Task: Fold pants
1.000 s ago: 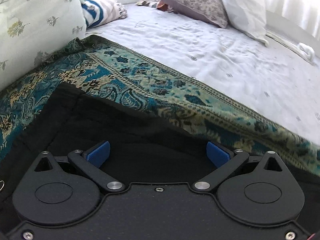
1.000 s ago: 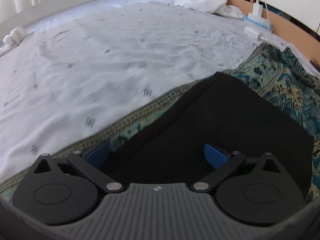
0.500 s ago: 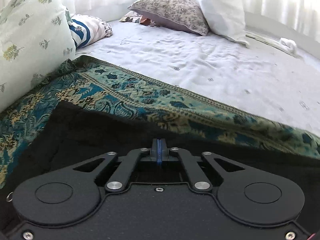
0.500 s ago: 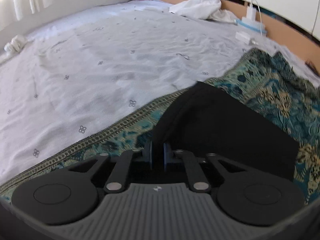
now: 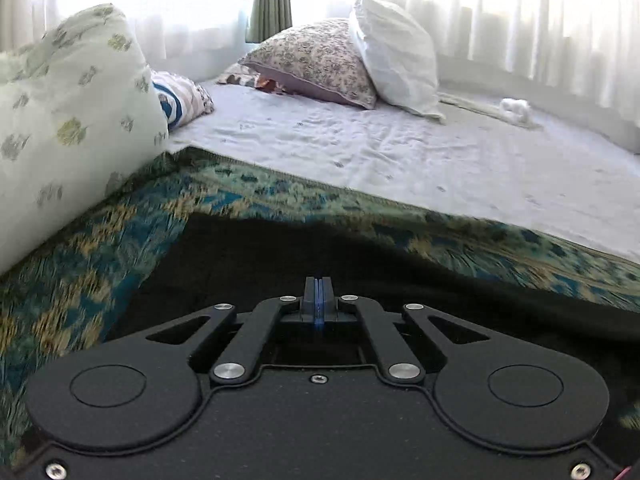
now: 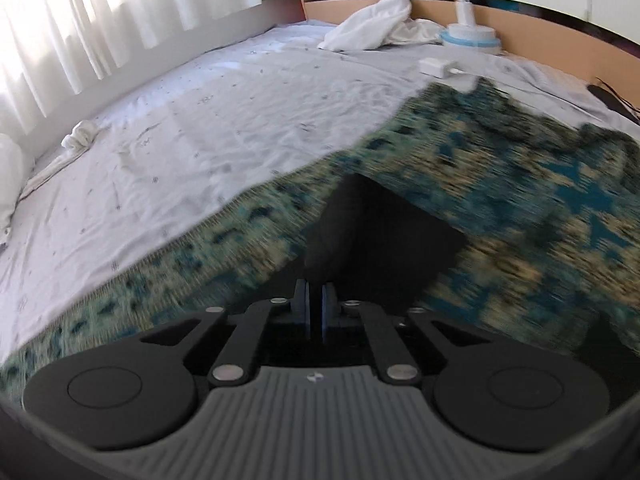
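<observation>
The black pants [image 5: 280, 256] lie on a teal and gold patterned blanket [image 5: 100, 240] on the bed. My left gripper [image 5: 318, 292] is shut on the near edge of the pants. In the right wrist view, my right gripper [image 6: 315, 300] is shut on a raised fold of the black pants [image 6: 380, 232], which hangs lifted above the patterned blanket [image 6: 520, 200]. The blue pads are pressed nearly together in both views.
A white bedsheet [image 5: 400, 152] lies beyond the blanket. Pillows [image 5: 72, 112] and a floral cushion [image 5: 312, 60] sit at the far left. A white cloth heap [image 6: 372, 20], a charger [image 6: 438, 68] and a wooden bed board [image 6: 560, 36] are at the far right.
Both grippers went from open to shut on the pants. Both have since lifted, raising the black fabric off the blanket; the views are blurred by motion.
</observation>
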Action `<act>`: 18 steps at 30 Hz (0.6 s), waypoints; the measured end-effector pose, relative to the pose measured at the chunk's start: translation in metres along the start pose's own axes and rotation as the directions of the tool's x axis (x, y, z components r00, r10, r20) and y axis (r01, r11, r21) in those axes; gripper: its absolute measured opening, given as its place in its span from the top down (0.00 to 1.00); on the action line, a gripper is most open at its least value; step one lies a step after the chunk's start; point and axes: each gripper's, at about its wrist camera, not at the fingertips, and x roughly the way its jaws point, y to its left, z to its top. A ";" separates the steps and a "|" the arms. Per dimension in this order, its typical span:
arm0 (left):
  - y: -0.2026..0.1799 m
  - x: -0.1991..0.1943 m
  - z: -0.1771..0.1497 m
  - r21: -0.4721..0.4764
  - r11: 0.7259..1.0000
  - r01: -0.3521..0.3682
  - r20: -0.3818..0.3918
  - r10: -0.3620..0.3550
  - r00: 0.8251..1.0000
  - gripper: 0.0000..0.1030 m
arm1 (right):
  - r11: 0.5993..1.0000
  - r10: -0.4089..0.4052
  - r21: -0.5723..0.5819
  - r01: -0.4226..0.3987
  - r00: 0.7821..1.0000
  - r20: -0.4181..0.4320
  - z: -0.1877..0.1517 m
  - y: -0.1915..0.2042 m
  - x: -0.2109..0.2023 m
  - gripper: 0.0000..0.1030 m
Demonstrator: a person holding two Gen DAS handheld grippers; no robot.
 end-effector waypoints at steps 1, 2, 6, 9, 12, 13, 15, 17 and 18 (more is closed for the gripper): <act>0.004 -0.009 -0.006 -0.006 1.000 0.025 -0.010 -0.025 1.000 0.99 | 1.000 -0.028 -0.013 0.028 0.999 0.020 -0.006 -0.009 -0.010 0.96; 0.009 -0.015 -0.010 -0.012 0.998 0.061 -0.024 -0.061 0.998 0.97 | 0.998 -0.050 -0.027 0.051 0.998 0.042 -0.011 -0.020 -0.019 0.96; 0.010 -0.016 -0.007 -0.066 0.981 0.180 -0.046 -0.183 0.982 0.33 | 0.995 -0.090 -0.048 0.093 0.995 0.052 -0.027 -0.056 -0.035 0.94; 0.000 -0.001 0.008 -0.135 0.978 0.161 -0.029 -0.166 0.986 0.08 | 0.999 -0.042 -0.018 0.043 0.999 0.023 -0.034 -0.069 -0.039 0.82; -0.023 0.025 0.022 -0.117 0.990 0.081 -0.048 -0.087 0.995 0.08 | 0.999 0.047 0.021 -0.048 0.999 0.020 -0.034 -0.068 -0.040 0.55; -0.031 0.036 0.026 -0.116 0.992 0.057 -0.062 -0.065 0.996 0.07 | 0.997 0.073 0.028 -0.073 0.997 0.022 -0.033 -0.066 -0.039 0.51; -0.041 0.058 0.031 -0.129 0.991 0.014 -0.094 -0.026 0.995 0.07 | 0.993 0.118 0.027 -0.118 0.993 0.009 -0.028 -0.056 -0.029 0.40; -0.046 0.081 0.032 -0.159 0.987 -0.023 -0.127 0.003 0.992 0.07 | 0.993 0.112 0.023 -0.111 0.994 -0.006 -0.024 -0.045 -0.016 0.37; -0.048 0.093 0.032 -0.175 0.984 -0.043 -0.142 0.018 0.990 0.06 | 0.995 0.103 0.022 -0.102 0.995 -0.010 -0.022 -0.040 -0.009 0.37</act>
